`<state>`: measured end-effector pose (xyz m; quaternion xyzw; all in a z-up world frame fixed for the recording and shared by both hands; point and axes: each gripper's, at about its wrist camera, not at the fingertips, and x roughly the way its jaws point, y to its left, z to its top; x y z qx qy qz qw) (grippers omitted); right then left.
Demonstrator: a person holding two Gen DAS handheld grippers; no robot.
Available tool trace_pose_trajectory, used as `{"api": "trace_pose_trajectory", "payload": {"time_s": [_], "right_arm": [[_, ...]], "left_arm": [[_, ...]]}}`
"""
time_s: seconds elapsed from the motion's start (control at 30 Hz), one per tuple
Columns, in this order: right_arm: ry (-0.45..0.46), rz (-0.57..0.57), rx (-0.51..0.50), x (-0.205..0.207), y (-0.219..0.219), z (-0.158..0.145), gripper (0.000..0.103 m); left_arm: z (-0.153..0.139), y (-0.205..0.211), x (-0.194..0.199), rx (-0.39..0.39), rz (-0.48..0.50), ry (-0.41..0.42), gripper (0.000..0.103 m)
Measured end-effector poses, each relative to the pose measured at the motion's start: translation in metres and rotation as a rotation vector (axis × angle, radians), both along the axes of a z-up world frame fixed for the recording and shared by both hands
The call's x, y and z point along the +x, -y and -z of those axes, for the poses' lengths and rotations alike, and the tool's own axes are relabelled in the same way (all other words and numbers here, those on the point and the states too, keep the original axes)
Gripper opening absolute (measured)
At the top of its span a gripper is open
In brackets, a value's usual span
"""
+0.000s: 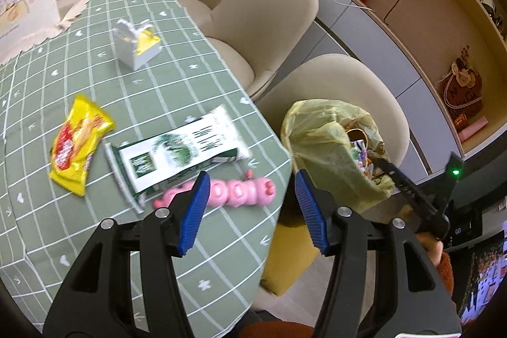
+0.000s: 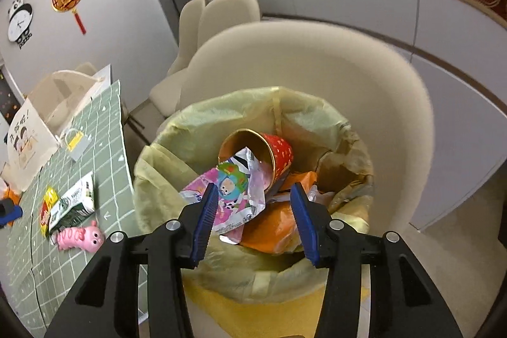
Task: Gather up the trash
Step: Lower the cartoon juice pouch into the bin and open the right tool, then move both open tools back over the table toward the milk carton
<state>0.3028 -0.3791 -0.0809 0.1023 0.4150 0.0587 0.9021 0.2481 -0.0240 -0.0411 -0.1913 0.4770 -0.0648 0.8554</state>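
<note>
grippers both wide open, empty: left gripper (image 1: 252,205) over table edge, right gripper (image 2: 255,211) above trash bag (image 2: 164,167).

The left wrist view looks steeply down from close above the table's (image 1: 95,243) right edge. The right wrist view looks down from just above the lined trash bin (image 2: 164,179). Both share the bin (image 1: 320,144), the table's (image 2: 104,129) right edge and the pink caterpillar toy (image 1: 240,192) (image 2: 80,238).
</note>
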Motion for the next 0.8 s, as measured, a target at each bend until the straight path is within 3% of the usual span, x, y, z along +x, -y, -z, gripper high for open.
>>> {"api": "trace_pose_trajectory", "payload": {"time_s": [0.17, 0.4, 0.67, 0.8], "right_arm": [[0.059, -0.019, -0.003, -0.022, -0.023, -0.024, 0.045], [0.102, -0.134, 0.042, -0.046, -0.094, -0.043, 0.045], [0.042, -0.25, 0.05, -0.063, -0.179, -0.044, 0.053], [0.013, -0.288, -0.06, -0.072, -0.225, -0.036, 0.054]], "left_arm": [[0.003, -0.035, -0.019, 0.025, -0.068, 0.009, 0.053], [0.007, -0.097, -0.046, 0.06, -0.144, 0.023, 0.053], [0.017, -0.162, -0.07, 0.091, -0.174, 0.056, 0.057], [0.03, -0.189, -0.077, 0.081, -0.179, 0.062, 0.058]]}}
